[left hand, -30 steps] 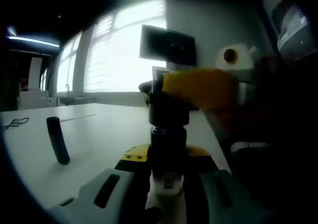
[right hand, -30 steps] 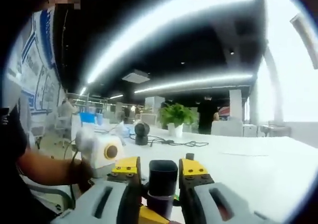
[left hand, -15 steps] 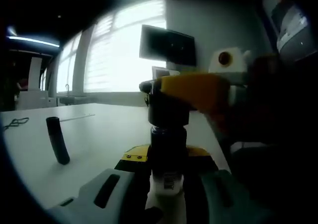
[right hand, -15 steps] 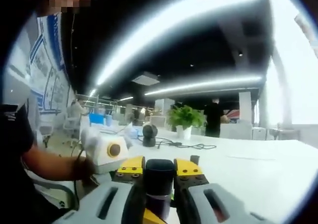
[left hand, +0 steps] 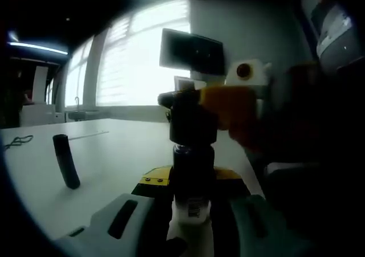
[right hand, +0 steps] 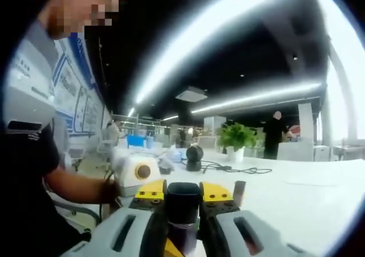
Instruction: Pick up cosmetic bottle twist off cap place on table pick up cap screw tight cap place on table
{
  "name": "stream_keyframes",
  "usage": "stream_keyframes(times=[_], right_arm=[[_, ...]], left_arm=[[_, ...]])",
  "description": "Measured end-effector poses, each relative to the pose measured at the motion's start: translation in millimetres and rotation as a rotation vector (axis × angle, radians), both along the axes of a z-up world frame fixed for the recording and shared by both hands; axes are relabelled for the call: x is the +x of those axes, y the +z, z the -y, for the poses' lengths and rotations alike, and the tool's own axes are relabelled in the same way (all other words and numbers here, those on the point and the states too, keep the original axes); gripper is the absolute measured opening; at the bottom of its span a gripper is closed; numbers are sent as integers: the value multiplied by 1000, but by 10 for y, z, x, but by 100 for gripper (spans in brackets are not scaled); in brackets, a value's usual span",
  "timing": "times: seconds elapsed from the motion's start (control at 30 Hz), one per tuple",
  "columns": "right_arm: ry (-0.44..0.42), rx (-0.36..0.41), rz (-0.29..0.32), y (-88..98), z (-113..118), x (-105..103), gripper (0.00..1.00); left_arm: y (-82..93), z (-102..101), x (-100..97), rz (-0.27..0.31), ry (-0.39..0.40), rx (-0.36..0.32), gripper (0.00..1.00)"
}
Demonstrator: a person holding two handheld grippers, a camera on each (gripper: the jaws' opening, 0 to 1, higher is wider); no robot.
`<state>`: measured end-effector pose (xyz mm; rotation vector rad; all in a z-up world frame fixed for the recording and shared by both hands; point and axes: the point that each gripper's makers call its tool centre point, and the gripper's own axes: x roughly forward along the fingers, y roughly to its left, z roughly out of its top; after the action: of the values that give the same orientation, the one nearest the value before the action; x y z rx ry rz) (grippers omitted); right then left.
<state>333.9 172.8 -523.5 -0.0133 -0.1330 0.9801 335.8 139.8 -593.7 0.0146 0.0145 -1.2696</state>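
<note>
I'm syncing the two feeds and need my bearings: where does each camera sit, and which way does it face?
Left gripper view: rides the left gripper, facing bright windows across the white table; its jaws hold the dark cosmetic bottle.
Right gripper view: rides the right gripper, facing a potted green plant; the person's forearm shows.
Shared: the bottle's black cap, clamped by the right gripper.

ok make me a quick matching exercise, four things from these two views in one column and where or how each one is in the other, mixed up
Things:
1. bottle
2. cap
3. black cylinder
4. potted plant

States:
a. leaning on the table, untouched
b. far off on the long white table
c. upright, held low between the left tool's jaws
d. pinched between the right tool's yellow pads

Pairs: 1-c, 2-d, 3-a, 4-b
</note>
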Motion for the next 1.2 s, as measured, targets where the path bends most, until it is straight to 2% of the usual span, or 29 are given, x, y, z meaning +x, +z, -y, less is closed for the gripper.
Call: stream_keyframes(times=[0.3, 0.67, 0.83, 0.87, 0.97, 1.2], right_arm=[[141, -18, -9, -4, -35, -14, 15], [375, -7, -30, -7, -68, -39, 15], [462, -30, -22, -3, -86, -47, 15], [474, -33, -32, -4, -89, -45, 15], [509, -42, -3, 3, -89, -63, 15], [555, -51, 4, 13, -120, -88, 15]], left_arm=[[0, 7, -3, -2, 0, -1, 14], [1, 12, -15, -5, -4, -3, 14], [2, 12, -17, -6, -4, -3, 14], [2, 10, -16, -6, -4, -3, 14], [3, 9, -17, -5, -5, -3, 14], [3, 6, -16, -5, -4, -3, 14]])
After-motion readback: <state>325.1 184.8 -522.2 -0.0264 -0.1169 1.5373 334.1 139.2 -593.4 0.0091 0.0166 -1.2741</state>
